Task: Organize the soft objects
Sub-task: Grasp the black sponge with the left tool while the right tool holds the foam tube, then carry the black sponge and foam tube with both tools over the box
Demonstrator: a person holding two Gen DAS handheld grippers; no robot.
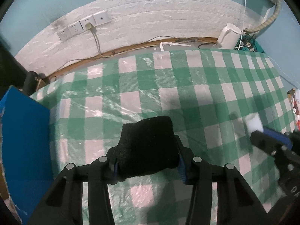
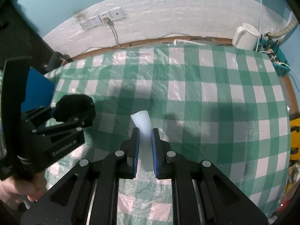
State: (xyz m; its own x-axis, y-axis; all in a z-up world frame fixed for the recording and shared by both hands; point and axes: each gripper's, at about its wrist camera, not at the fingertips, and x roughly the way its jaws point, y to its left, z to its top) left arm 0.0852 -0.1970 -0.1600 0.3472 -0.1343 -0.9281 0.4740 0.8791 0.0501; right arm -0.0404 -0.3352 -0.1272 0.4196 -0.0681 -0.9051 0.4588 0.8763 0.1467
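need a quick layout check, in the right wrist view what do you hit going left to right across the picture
blue board → left gripper shut on the black sponge → right gripper shut on the white foam piece → white kettle → teal basket

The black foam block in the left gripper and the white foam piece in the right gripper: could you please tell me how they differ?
The black foam block is dark, coarse and chunky; the white foam piece is pale, smooth and narrow. The black block fills the left gripper between widely spaced jaws, whereas the white piece is pinched by the right gripper with jaws nearly together. Both are gripped above the green checked tablecloth.
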